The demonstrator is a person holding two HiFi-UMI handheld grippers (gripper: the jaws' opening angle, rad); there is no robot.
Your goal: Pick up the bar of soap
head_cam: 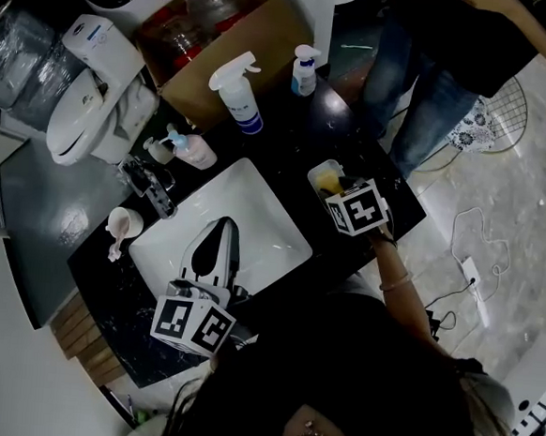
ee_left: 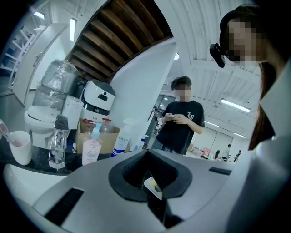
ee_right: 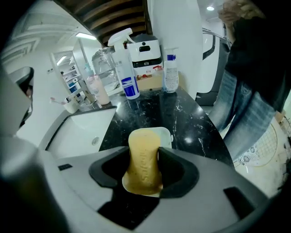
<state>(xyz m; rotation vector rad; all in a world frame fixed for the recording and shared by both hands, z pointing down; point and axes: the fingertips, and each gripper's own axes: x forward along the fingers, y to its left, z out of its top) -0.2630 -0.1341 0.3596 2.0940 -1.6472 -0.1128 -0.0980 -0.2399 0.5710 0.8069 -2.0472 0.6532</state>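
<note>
1 soap bar (ee_right: 143,152) clamped in right gripper (ee_right: 143,164) (1 white dish (ee_right: 165,135) beneath).

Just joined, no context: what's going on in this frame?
A person works at a black marble counter with a handheld gripper in each hand. The right gripper is closed on the yellow bar of soap, held on edge right over its white soap dish. I can't tell whether the soap has cleared the dish. The left gripper is shut and empty, hovering over the white sink.
</note>
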